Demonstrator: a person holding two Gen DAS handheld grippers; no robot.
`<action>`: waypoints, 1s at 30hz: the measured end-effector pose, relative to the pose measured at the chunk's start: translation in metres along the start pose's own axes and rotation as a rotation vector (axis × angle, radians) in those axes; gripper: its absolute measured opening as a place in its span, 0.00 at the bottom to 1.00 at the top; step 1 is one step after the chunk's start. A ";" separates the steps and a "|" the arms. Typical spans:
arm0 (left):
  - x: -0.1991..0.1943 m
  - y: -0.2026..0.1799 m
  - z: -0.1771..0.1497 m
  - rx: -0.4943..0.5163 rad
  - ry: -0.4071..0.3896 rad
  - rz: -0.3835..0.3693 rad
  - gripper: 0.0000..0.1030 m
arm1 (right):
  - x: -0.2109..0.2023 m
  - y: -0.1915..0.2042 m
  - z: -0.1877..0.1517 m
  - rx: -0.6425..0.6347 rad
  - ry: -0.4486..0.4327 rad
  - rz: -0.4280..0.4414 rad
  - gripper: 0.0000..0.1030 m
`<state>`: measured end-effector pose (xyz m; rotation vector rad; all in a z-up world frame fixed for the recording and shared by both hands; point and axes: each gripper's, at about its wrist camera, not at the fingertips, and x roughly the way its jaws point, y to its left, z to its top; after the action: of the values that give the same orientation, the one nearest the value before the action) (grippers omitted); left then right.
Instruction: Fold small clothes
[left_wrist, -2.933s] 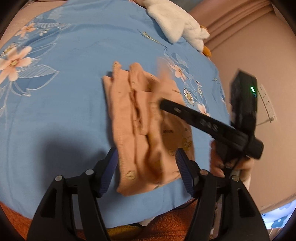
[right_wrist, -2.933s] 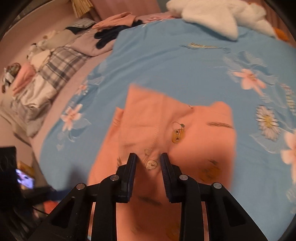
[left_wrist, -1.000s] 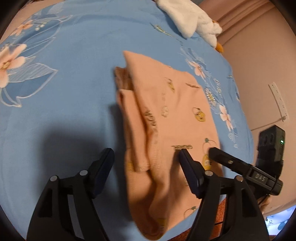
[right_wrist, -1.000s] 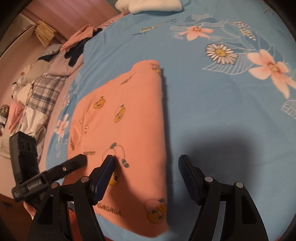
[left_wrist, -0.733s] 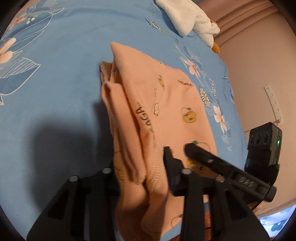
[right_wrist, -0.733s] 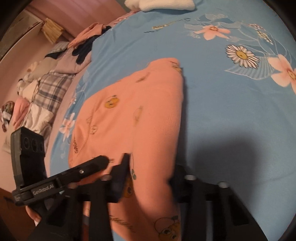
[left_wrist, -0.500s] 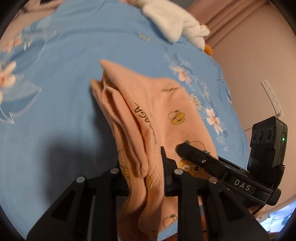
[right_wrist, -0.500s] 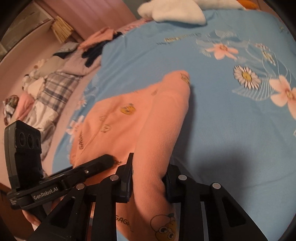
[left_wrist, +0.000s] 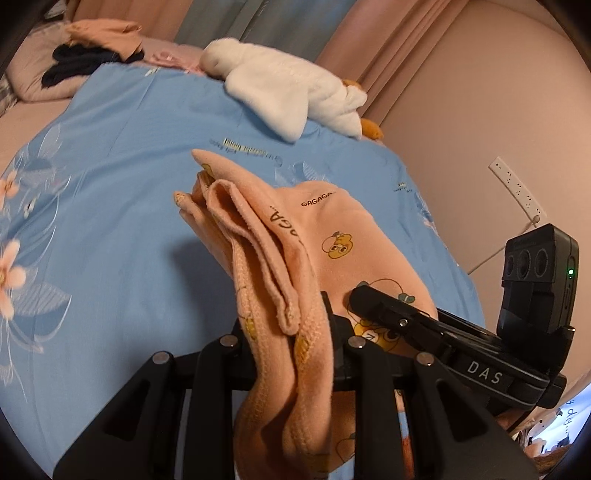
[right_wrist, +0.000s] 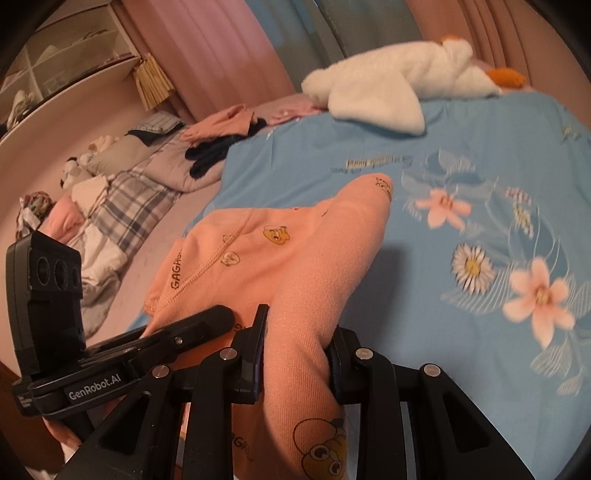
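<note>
A small peach garment (left_wrist: 314, 236) with cartoon prints and "GAGAGA" lettering is folded into layers and lifted off the blue floral bedspread (left_wrist: 110, 155). My left gripper (left_wrist: 286, 325) is shut on its left near edge, where several layers bunch. My right gripper (right_wrist: 297, 332) is shut on its right near edge (right_wrist: 295, 266). Each gripper shows in the other's view: the right one (left_wrist: 424, 332) and the left one (right_wrist: 177, 339). The garment's far end (right_wrist: 373, 192) still touches the bed.
A white plush goose (left_wrist: 288, 92) lies at the bed's far end (right_wrist: 399, 81). Piled clothes (right_wrist: 221, 125) and a plaid blanket (right_wrist: 129, 206) lie along the left. A wall with a socket strip (left_wrist: 517, 188) is to the right.
Both grippers went from open beside the garment's near end to shut on it. They have raised that end off the bedspread and the views tilted up toward the far wall.
</note>
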<state>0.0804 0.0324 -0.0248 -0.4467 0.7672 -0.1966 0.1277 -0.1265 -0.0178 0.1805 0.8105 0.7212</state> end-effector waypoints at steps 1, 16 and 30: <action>0.004 -0.001 0.005 0.008 -0.007 0.003 0.22 | 0.002 -0.001 0.004 -0.009 -0.007 -0.006 0.28; 0.076 0.030 0.027 0.003 0.024 0.084 0.22 | 0.062 -0.040 0.016 -0.006 0.043 -0.054 0.28; 0.100 0.054 0.009 -0.091 0.179 0.189 0.46 | 0.066 -0.065 -0.005 0.130 0.185 -0.163 0.41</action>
<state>0.1580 0.0501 -0.1063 -0.4434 0.9916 -0.0255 0.1886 -0.1331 -0.0875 0.1636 1.0377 0.5367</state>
